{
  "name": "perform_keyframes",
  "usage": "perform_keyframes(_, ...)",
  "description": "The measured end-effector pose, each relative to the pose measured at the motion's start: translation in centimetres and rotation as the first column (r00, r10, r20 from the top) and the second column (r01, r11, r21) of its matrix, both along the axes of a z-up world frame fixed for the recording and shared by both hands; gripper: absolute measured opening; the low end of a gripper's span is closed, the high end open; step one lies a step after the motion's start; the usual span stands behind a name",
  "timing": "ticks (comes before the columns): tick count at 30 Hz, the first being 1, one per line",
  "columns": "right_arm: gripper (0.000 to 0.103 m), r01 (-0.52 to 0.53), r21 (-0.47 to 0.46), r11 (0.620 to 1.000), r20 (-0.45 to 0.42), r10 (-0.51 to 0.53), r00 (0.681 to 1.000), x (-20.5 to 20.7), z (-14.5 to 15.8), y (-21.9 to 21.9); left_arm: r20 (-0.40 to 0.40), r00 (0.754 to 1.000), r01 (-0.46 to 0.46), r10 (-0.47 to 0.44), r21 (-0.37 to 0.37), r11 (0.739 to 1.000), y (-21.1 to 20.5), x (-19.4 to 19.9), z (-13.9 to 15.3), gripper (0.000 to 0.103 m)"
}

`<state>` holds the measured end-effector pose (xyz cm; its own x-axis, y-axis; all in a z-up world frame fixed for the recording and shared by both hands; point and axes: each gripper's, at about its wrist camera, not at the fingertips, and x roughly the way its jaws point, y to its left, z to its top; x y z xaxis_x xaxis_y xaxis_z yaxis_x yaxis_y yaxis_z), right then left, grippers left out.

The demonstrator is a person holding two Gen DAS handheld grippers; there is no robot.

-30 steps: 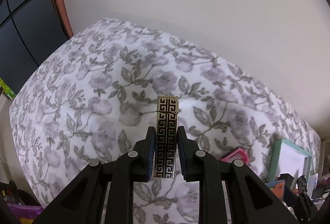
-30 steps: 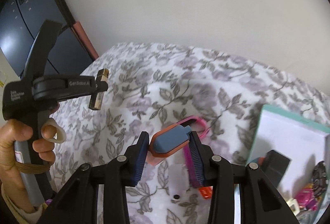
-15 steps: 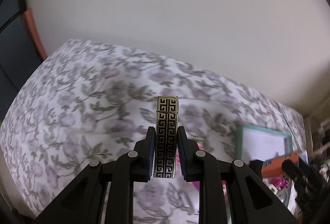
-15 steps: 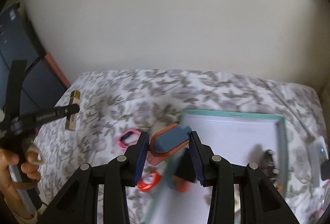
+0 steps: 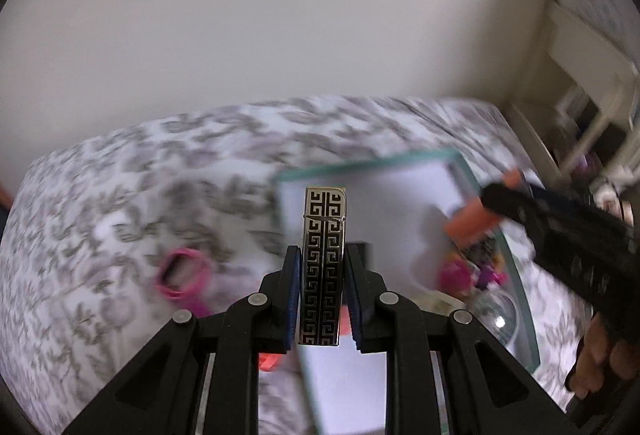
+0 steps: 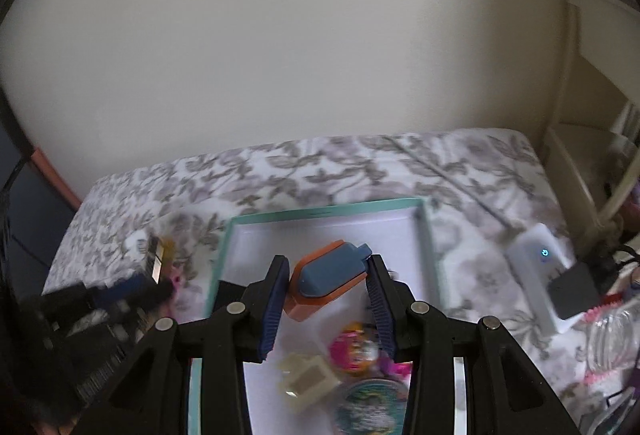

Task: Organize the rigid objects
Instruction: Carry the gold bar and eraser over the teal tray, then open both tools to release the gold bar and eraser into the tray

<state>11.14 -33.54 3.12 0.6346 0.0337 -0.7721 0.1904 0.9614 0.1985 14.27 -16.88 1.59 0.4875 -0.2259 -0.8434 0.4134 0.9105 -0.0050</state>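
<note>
Closest in, the left gripper (image 5: 322,295) has its blue pads pressed against the two long sides of a slim lighter (image 5: 323,267) patterned in black and gold key-work, which stands upright between the jaws with its rounded cap sticking out past the fingertips. The right gripper (image 6: 327,299) is spread a little wider and clamps a blue and orange block (image 6: 327,281), tilted so that one blue corner points up to the right. Both tools hang over a shallow white tray (image 6: 425,235) with a teal rim, lying on a bedspread (image 6: 320,171) printed with grey leaves and flowers. Inside the tray, under the right gripper, lie a cream plastic piece (image 6: 306,379), a round pink toy (image 6: 354,349) and a greenish disc (image 6: 370,411); the blur is heavy there, so I cannot say more of what they are. To the left of the tray, on the cloth, sits a pink ring (image 5: 184,273), and a scrap of orange-red (image 5: 270,361) shows between the left tool's fingers. Off to the right of the tray a white box (image 6: 538,267) with a small lit blue mark rests on the spread, a black plug (image 6: 574,289) against it. A plain pale wall (image 5: 280,15) closes the far side.
</note>
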Motion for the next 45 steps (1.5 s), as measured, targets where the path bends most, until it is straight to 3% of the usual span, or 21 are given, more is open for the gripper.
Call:
perform_keyframes(4, 0.042, 0.027, 0.006, 1.0, -0.011, -0.027, 1.0, -0.3, -0.6, -1.3, -0.002, 0.998, 0.059, -0.059, 0.051, 0.997, -2.6, -1.0, -2.0, 0.022)
perform_keyframes(11, 0.042, 0.021, -0.001, 1.0, -0.055, -0.021, 0.998, 0.2, -2.2, -1.2, -0.008, 0.994, 0.105, -0.105, 0.075, 0.992, -4.1, -1.5, -4.0, 0.022)
perform_keyframes(24, 0.042, -0.026, -0.004, 1.0, -0.143, 0.025, 0.989, 1.8, -4.8, 0.9, -0.05, 0.992, 0.122, -0.118, 0.093, 0.988, -4.6, -1.5, -5.8, 0.023)
perform_keyframes(34, 0.042, -0.039, 0.011, 0.999, -0.168, 0.041, 0.985, 2.1, -5.5, 1.4, -0.041, 0.993, 0.116, -0.112, 0.098, 0.988, -4.5, -1.5, -5.6, 0.023)
perform_keyframes(45, 0.043, -0.042, -0.009, 0.999, -0.144, 0.04, 0.989, 1.7, -4.3, 1.4, -0.024, 0.995, 0.098, -0.097, 0.089, 0.991, -4.0, -1.3, -4.6, 0.023)
